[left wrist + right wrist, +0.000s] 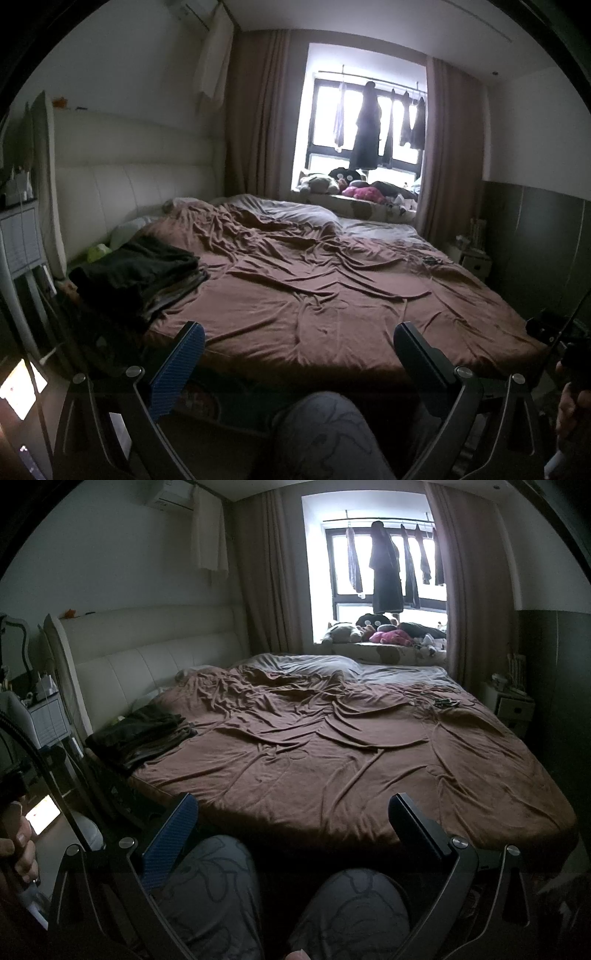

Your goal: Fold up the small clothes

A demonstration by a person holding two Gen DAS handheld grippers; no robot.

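Observation:
A stack of dark folded clothes (140,275) (142,733) lies on the left side of a wide bed with a wrinkled brown sheet (314,291) (332,757). My left gripper (299,345) is open and holds nothing; it hovers before the bed's near edge, above a person's knee (328,432) in grey patterned trousers. My right gripper (293,814) is open too, held over both knees (280,904), short of the bed's edge. The clothes stack is well ahead and to the left of both grippers.
A white padded headboard (129,177) runs along the left. A grey duvet (314,664) is bunched at the far side under a window with hanging clothes (369,125) and plush toys (384,631). A nightstand (22,240) stands at left, a glowing screen (20,386) low left.

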